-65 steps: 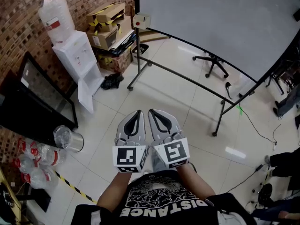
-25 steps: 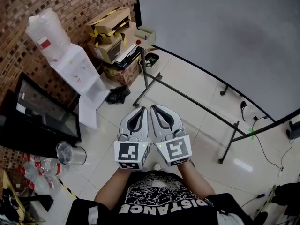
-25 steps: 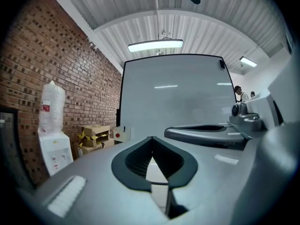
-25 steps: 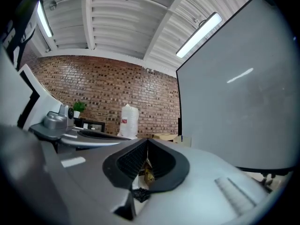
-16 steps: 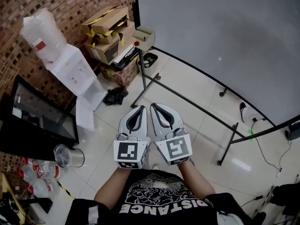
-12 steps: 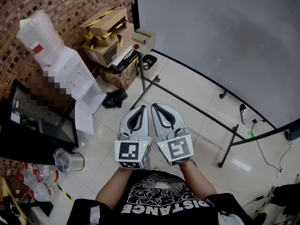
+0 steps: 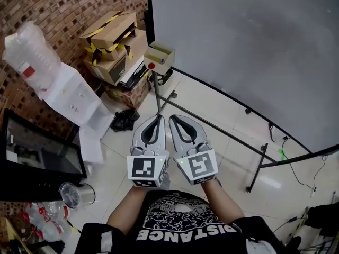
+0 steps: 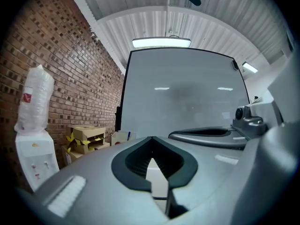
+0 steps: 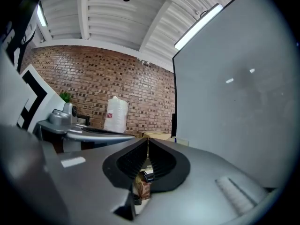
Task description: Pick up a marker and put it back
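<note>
Item: my left claw [image 7: 158, 117] and right claw [image 7: 171, 117], both shut and empty, held side by side facing the whiteboard [image 7: 254, 46], since the blue marker [image 8: 129, 135] sits far left in its cardboard box [image 7: 159, 54], seemingly out of reach.

Office-cum-storeroom: brick wall [image 7: 63, 4], whiteboard [image 7: 254, 46], water dispenser [image 7: 69, 97], stacked cardboard boxes [image 7: 114, 46], tiled floor [image 7: 212, 110].
</note>
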